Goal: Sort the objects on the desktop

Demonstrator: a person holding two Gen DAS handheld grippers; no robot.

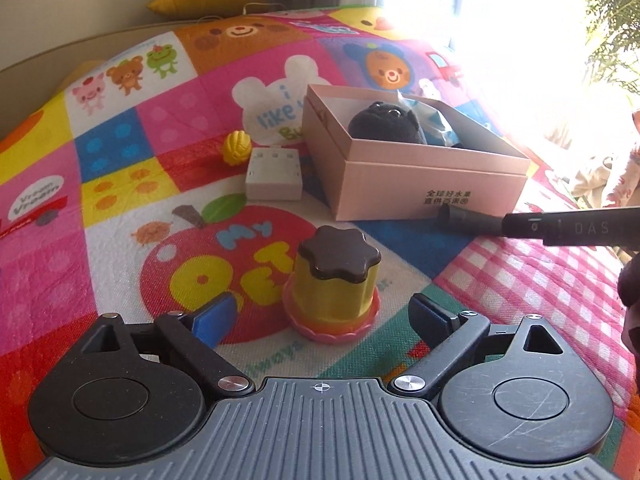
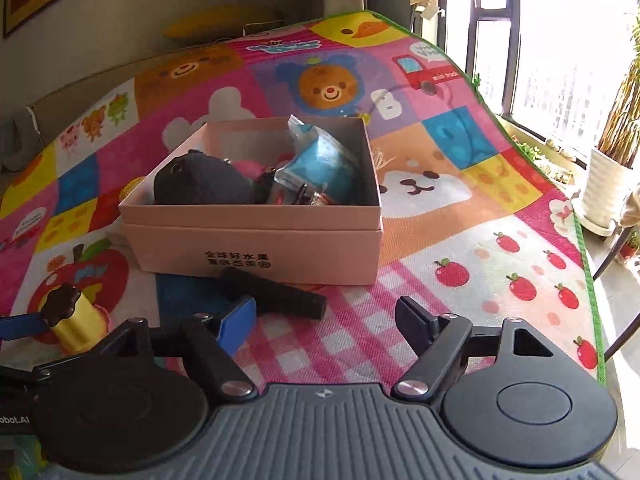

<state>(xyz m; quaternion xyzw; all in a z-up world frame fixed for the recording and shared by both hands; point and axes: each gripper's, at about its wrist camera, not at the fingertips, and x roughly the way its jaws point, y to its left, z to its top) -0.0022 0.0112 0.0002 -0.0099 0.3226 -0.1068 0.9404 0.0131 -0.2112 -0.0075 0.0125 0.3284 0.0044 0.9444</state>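
A pink cardboard box (image 1: 432, 188) stands on the patterned mat and holds a black plush toy (image 1: 384, 124) and a blue packet (image 2: 324, 160). A yellow toy pudding (image 1: 334, 280) with a brown top stands on a pink base right in front of my open left gripper (image 1: 320, 316), between its fingertips but not gripped. A black pen-like stick (image 2: 276, 292) lies in front of the box; it also shows in the left wrist view (image 1: 540, 224). My right gripper (image 2: 324, 316) is open and empty, just short of the stick. The box also shows in the right wrist view (image 2: 256, 240).
A white block (image 1: 274, 174) and a small yellow toy (image 1: 237, 147) lie left of the box. The mat's right edge (image 2: 592, 300) drops to the floor by a window and a white planter (image 2: 604, 192). A yellow cushion (image 1: 204, 0) lies at the back.
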